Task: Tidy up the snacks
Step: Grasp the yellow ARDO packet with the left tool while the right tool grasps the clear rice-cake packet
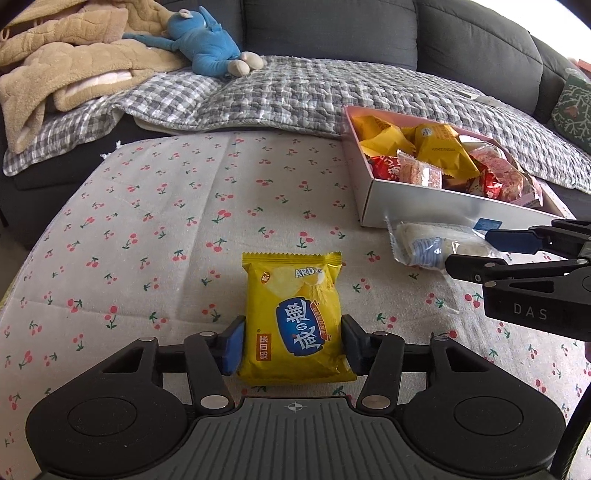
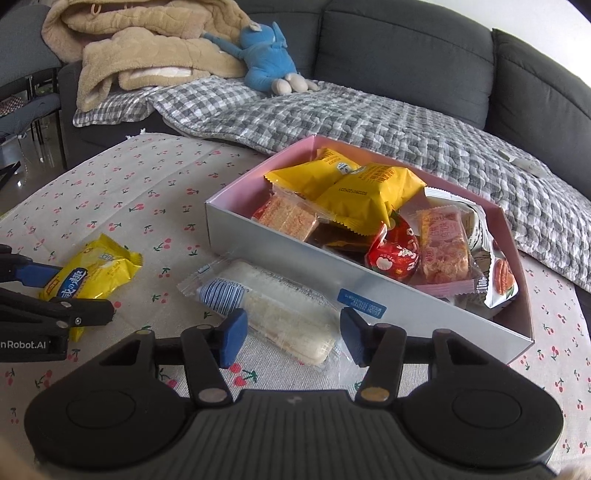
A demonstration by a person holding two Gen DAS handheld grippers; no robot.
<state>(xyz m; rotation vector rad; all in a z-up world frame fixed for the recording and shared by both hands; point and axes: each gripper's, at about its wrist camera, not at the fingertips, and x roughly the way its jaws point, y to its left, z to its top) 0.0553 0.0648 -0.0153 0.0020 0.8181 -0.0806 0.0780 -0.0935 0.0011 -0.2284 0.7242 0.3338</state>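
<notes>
Cherry-print cloth [image 1: 155, 221] covers the low table before a grey sofa [image 1: 332, 29], where two claws work at once on loose snacks. Between the blue pads of the left claw [image 1: 293, 345] lies a yellow biscuit packet [image 1: 295, 317], flat on the cloth; both pads press its long edges, so it is grasped but not lifted. The right claw [image 2: 291, 336] straddles a clear-wrapped white cake [image 2: 280, 310] lying slantwise just ahead of it; its left pad meets the wrapper, but whether the right pad bears on anything firmer than loose film cannot be told. Just beyond that claw stands the pink-lined box [image 2: 295, 254], already heaped with packets. A clean finish likely means lifting each packet straight up, clearing the box's near wall, then releasing over a gap. Squeezing harder risks crushing the cake.
</notes>
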